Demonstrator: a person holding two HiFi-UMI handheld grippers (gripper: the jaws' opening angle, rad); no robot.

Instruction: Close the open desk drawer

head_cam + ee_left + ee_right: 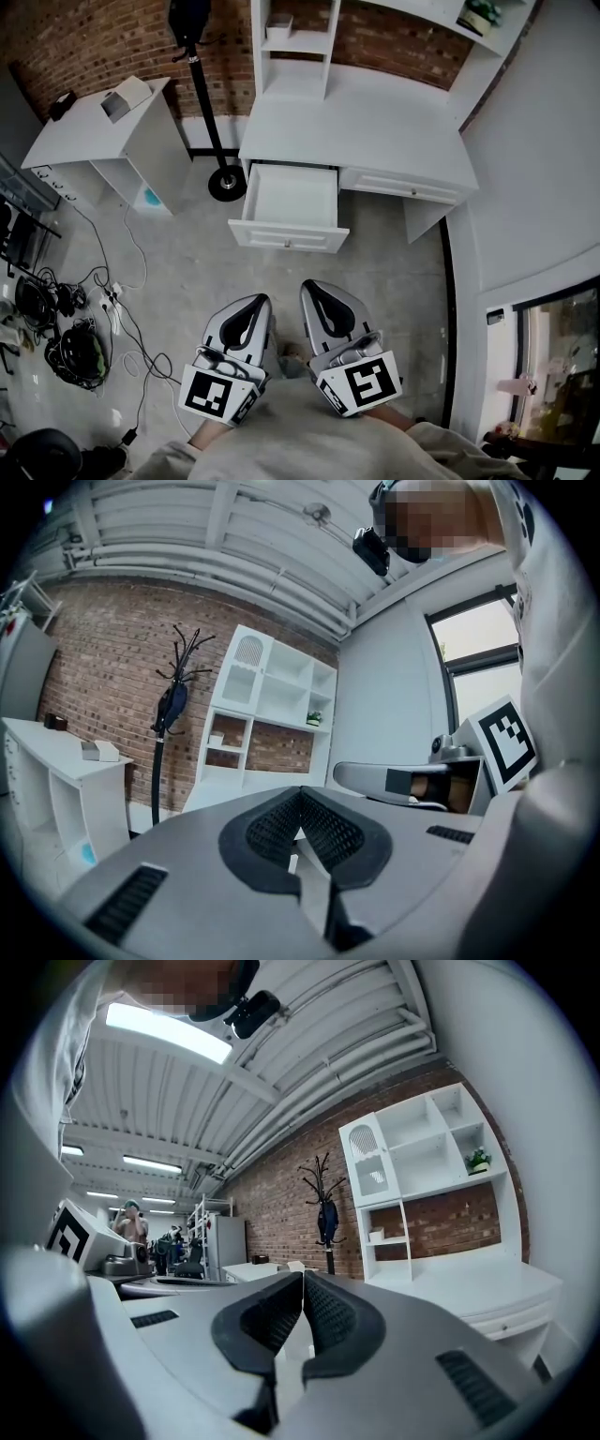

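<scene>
The big white desk [375, 122] had its white open drawer [291, 202] pulled out under the worktop's left end, nothing inside. Looked like the approach step to me: left gripper [258, 302] and right gripper [311, 289] sat well short of its front, jaws closed on nothing. Next move's probably a square push on the front panel. The black coat stand [227, 183] base sat just beside the drawer, with the floor cables [122, 309] well clear.

floor [187, 262]: white desk [375, 122], side table [80, 136], coat stand [227, 183], cables [136, 328] | side table: box [127, 96]
</scene>
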